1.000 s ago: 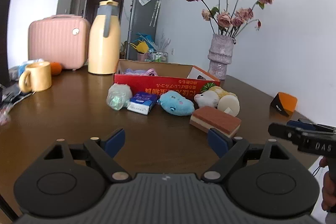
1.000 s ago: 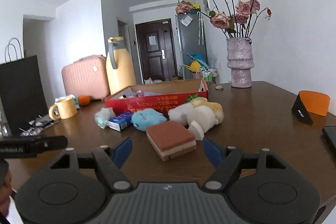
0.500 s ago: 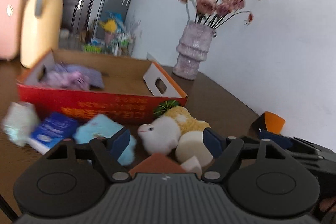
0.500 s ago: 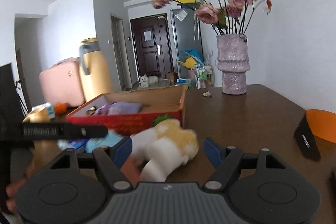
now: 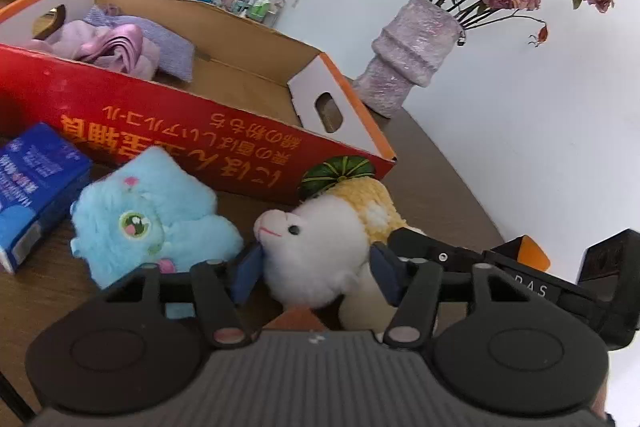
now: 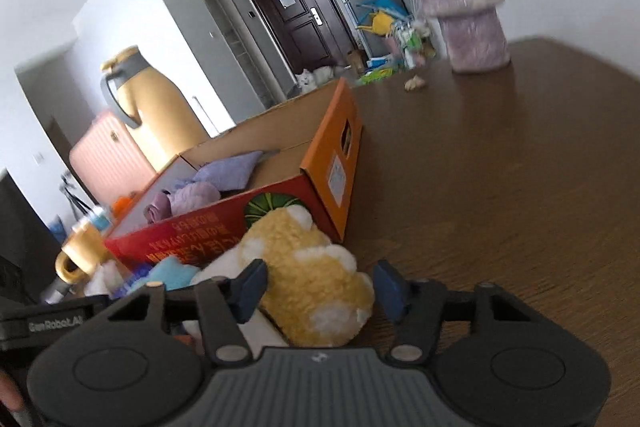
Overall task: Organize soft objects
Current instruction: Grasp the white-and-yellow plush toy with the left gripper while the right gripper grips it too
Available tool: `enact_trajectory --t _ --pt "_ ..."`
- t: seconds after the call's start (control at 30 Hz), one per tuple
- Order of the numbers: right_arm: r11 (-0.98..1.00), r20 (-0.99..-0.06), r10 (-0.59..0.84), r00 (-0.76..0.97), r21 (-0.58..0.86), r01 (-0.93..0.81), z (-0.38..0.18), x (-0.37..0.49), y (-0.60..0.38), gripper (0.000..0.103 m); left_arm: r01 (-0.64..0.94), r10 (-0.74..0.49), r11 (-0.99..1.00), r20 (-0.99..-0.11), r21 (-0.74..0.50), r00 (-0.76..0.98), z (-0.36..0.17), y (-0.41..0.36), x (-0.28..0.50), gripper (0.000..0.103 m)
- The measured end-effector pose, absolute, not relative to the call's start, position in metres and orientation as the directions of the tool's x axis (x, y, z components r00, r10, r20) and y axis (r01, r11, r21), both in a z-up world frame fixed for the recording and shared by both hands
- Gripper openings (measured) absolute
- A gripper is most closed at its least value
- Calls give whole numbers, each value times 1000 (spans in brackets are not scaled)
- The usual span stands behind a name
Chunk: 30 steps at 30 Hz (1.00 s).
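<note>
Count, on the table (image 6: 500, 187): plush toys, two, one white-and-yellow (image 5: 320, 247), one blue (image 5: 148, 223). Cardboard box (image 5: 224, 135), one; purple cloths (image 5: 116, 47) bunched inside, number unclear. Blue packet (image 5: 32, 183), one. Vase (image 5: 412, 55), one. Yellow jug (image 6: 156, 111), one. Yellow mug (image 6: 80, 251), one. Pink suitcase (image 6: 108, 159), one.

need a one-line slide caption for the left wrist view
Left tongs open around the head of a white-and-yellow plush beside a blue plush, in front of the red cardboard box.
</note>
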State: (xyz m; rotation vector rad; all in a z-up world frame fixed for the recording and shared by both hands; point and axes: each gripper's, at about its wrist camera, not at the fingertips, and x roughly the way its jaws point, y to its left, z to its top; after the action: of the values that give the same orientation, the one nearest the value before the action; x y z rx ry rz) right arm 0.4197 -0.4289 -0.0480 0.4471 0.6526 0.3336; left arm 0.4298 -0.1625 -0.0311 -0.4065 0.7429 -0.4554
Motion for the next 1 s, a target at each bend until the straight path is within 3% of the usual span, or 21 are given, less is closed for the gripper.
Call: enact_trajectory --t 0.03,0.17,0.5,1.0 --pt "844 -497 437 749 515 -151 -50 420 -431 54 252 -529 827 -545 -502 650 -31 -163 430 49" --pt "846 -483 417 770 517 -133 -49 415 -435 43 295 -540 827 -527 -479 656 -28 -167 426 47" --pt "915 -375 343 861 343 -214 30 323 -395 42 415 -593 787 -371 -457 715 32 -139 360 47" --pt "909 -457 373 807 352 -221 7 213 -299 40 434 -605 789 -427 -436 672 16 -47 272 46"
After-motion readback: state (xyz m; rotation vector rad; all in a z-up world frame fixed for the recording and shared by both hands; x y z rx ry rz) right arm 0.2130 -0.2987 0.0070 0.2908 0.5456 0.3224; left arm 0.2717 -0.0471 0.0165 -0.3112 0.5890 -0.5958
